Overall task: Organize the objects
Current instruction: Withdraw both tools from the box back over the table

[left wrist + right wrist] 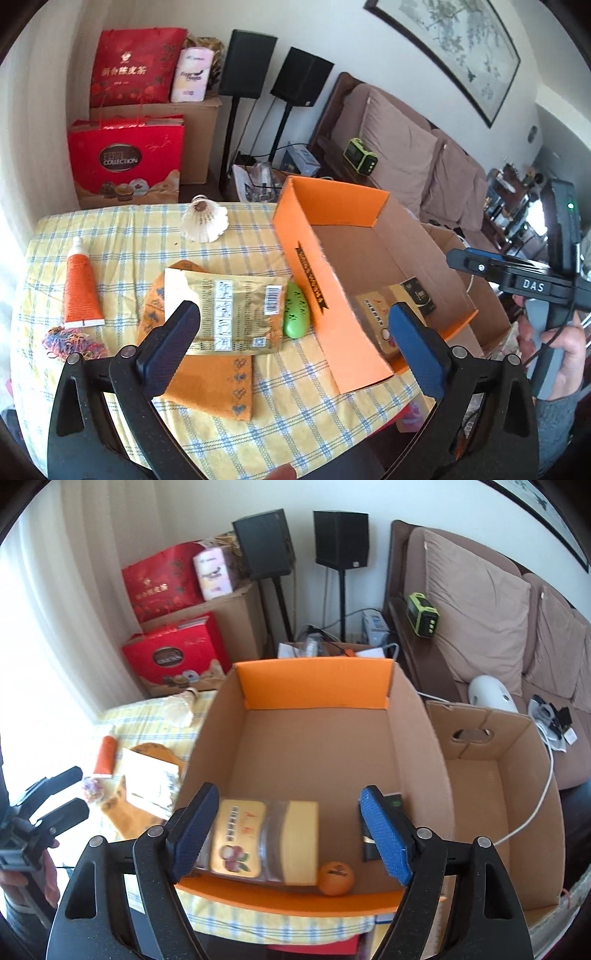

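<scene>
An orange cardboard box stands on the yellow checked tablecloth. In the right wrist view the box holds a yellow lychee packet, a small orange ball and a dark packet. My left gripper is open and empty above a gold packet that lies on an orange cloth, with a green oval case beside the box. My right gripper is open and empty over the box's near side.
On the cloth lie an orange tube, a shuttlecock and a tangle of coloured rubber bands. A plain cardboard box stands right of the orange one. Red gift bags, speakers and a sofa are behind.
</scene>
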`<state>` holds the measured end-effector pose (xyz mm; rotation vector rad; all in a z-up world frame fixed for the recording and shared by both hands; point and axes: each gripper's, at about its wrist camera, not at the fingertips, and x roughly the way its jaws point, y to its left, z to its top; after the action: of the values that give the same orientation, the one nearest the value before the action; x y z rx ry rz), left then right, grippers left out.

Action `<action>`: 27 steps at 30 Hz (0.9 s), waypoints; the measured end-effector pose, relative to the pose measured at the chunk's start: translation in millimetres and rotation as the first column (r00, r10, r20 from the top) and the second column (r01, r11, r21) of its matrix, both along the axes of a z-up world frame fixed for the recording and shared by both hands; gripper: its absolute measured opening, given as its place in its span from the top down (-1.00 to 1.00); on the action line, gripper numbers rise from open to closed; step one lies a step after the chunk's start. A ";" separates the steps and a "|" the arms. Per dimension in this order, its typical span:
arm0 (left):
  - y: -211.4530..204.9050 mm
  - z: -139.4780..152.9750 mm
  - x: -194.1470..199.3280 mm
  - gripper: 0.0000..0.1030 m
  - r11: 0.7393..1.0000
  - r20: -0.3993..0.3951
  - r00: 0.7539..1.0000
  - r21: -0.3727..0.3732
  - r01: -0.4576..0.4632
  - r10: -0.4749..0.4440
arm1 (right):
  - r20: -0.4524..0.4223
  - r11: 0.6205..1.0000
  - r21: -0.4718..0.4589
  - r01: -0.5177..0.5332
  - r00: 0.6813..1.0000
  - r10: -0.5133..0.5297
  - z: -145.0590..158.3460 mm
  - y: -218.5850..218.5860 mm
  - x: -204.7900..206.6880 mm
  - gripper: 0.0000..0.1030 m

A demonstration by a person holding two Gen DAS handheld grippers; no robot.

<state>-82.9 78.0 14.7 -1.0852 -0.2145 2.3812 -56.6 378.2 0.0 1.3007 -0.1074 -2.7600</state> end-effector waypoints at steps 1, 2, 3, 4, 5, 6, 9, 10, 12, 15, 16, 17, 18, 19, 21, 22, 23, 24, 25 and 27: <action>-7.8 -1.2 -1.5 -0.98 1.000 0.005 1.000 0.001 -0.016 0.016 | -0.004 1.000 -0.001 -0.011 1.000 0.011 0.3 -6.3 -1.0 -0.56; -15.2 -2.5 -2.8 -0.98 1.000 0.011 1.000 -0.001 -0.029 0.029 | -0.005 1.000 -0.002 -0.021 1.000 0.021 0.6 -11.8 -2.1 -0.56; -21.4 -4.0 -4.2 -0.99 0.999 0.014 0.999 -0.006 -0.039 0.039 | -0.005 1.000 -0.004 -0.029 1.000 0.029 0.6 -17.1 -1.9 -0.56; -28.0 -5.1 -4.8 -0.99 0.999 0.016 0.999 -0.016 -0.049 0.050 | -0.004 0.999 -0.008 -0.039 0.999 0.039 0.2 -22.7 -2.7 -0.56; -33.0 -6.3 -4.9 -0.99 0.998 0.015 0.998 -0.026 -0.058 0.058 | -0.004 0.999 -0.013 -0.051 0.999 0.051 -0.4 -29.0 -4.1 -0.56; -38.2 -7.2 -5.1 -0.99 0.997 0.013 0.998 -0.035 -0.066 0.066 | -0.004 0.998 -0.017 -0.060 0.998 0.060 -1.0 -33.3 -4.4 -0.56; -55.1 -10.6 -4.5 -0.99 0.995 0.015 0.996 -0.049 -0.083 0.084 | -0.006 0.995 -0.025 -0.095 0.995 0.095 -2.7 -50.1 -6.0 -0.56; -61.8 -11.9 -4.2 -0.99 0.994 0.015 0.995 -0.054 -0.097 0.098 | -0.007 0.994 -0.029 -0.106 0.994 0.106 -3.0 -55.9 -6.6 -0.56; -73.0 -14.7 -3.8 -0.99 0.990 0.014 0.992 -0.062 -0.123 0.124 | -0.008 0.991 -0.039 -0.129 0.992 0.129 -4.0 -68.1 -7.9 -0.56; -91.6 -19.2 -3.8 -0.99 0.985 0.016 0.987 -0.076 -0.157 0.158 | -0.012 0.985 -0.054 -0.164 0.987 0.163 -4.9 -85.8 -10.9 -0.56; -98.0 -20.2 -3.4 -0.99 0.982 0.014 0.986 -0.082 -0.167 0.169 | -0.012 0.983 -0.059 -0.176 0.984 0.175 -5.4 -92.3 -12.5 -0.56; -104.1 -21.5 -2.9 -0.99 0.981 0.012 0.984 -0.086 -0.176 0.178 | -0.011 0.981 -0.063 -0.185 0.983 0.184 -6.4 -96.9 -14.3 -0.56; -109.7 -22.2 -2.0 -0.99 0.979 0.007 0.982 -0.086 -0.187 0.188 | -0.009 0.979 -0.065 -0.193 0.981 0.193 -7.4 -101.7 -16.1 -0.56; -115.9 -22.7 -1.3 -0.99 0.977 0.005 0.980 -0.083 -0.197 0.198 | -0.006 0.977 -0.068 -0.201 0.979 0.202 -8.8 -107.7 -18.0 -0.56; -127.6 -23.9 -1.0 -0.99 0.973 0.003 0.976 -0.082 -0.216 0.217 | -0.002 0.974 -0.072 -0.214 0.977 0.215 -11.4 -116.8 -20.9 -0.56; -132.8 -24.4 -1.3 -0.98 0.970 0.003 0.974 -0.090 -0.225 0.226 | 0.001 0.972 -0.077 -0.222 0.975 0.223 -12.8 -122.1 -22.7 -0.56; -137.9 -25.2 -1.9 -0.98 0.967 0.004 0.972 -0.098 -0.234 0.236 | 0.004 0.970 -0.082 -0.228 0.973 0.229 -14.2 -126.6 -24.2 -0.56; -141.9 -25.8 -4.0 -0.96 0.965 0.008 0.970 -0.105 -0.241 0.243 | 0.006 0.968 -0.088 -0.236 0.971 0.237 -15.5 -131.2 -25.8 -0.56; -147.3 -26.7 -5.0 -0.95 0.962 0.013 0.967 -0.108 -0.250 0.253 | 0.009 0.966 -0.092 -0.242 0.970 0.244 -16.6 -134.0 -27.9 -0.56; -158.0 -28.8 -7.3 -0.95 0.958 0.020 0.963 -0.108 -0.266 0.270 | 0.013 0.962 -0.102 -0.253 0.967 0.255 -18.7 -142.7 -31.1 -0.56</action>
<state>-90.2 -79.9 -14.1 -1.2133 -0.2674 2.6403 -87.7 235.5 -18.6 1.2301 -0.0724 -2.4908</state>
